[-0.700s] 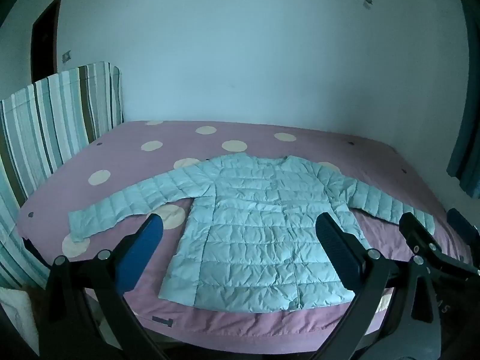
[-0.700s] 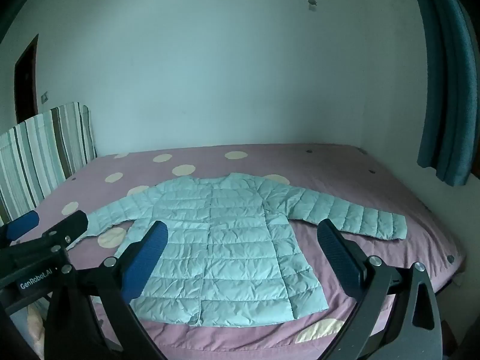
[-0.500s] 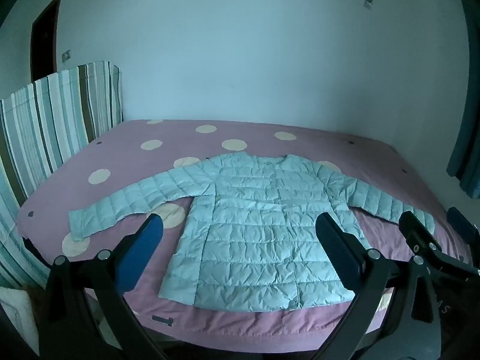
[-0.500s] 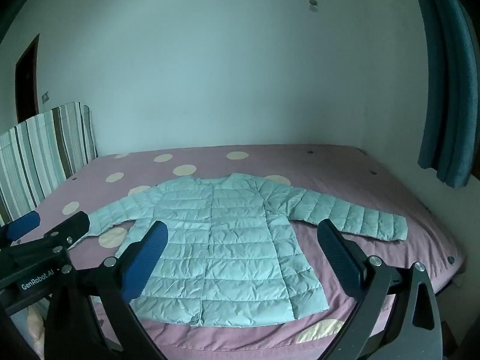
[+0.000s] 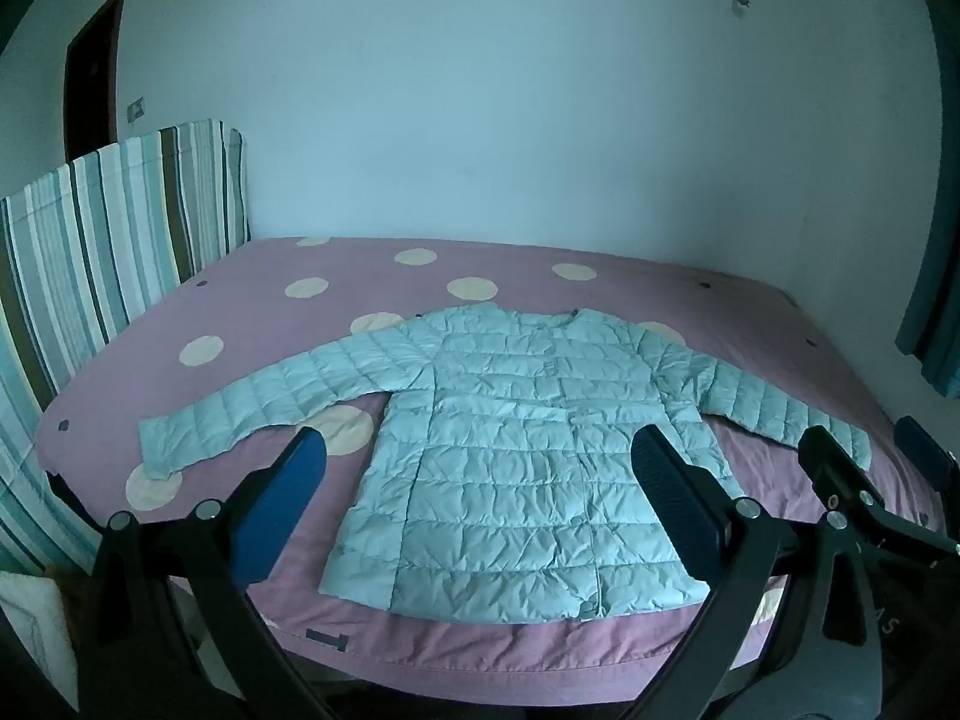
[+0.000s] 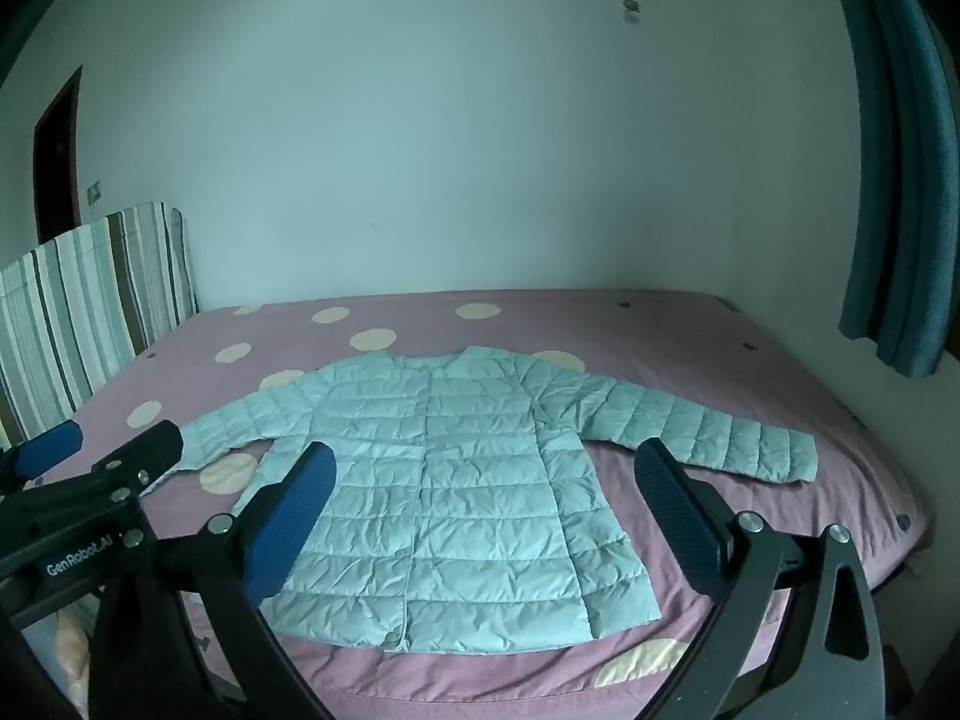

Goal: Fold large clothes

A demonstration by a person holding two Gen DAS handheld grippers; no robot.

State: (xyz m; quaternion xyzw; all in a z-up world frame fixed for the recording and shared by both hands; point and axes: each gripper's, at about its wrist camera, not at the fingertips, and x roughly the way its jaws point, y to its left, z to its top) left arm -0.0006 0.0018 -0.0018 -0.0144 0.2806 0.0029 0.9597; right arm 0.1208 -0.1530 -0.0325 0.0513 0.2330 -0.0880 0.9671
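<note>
1. A pale blue puffy jacket (image 5: 516, 456) is laid flat on the bed (image 5: 252, 312), front side up, with both sleeves spread out to the sides.
2. The bottom edge of the jacket is seen close to the near edge of the bed.
3. The left tool (image 5: 480, 492) is held above the near edge of the bed. Its two fingers are wide apart and nothing is held between them.
4. The right tool (image 6: 486, 498) is held the same way, fingers wide apart and empty.
5. The jacket is stitched into little puffy squares. It is judged to be soft, light and squashy, and a bit slippery, so it may slide out of a weak pinch.
6. A sleeve end (image 6: 786, 450) or a bottom corner (image 5: 354, 582) is judged a good place to be pinched, because the cloth is thin and flat there.
7. The bed is covered by a pink sheet with round cream dots.
8. A striped headboard (image 5: 120, 240) is seen on the left, and a blue curtain (image 6: 900, 180) hangs on the right.
9. No fold has been made yet.
</note>
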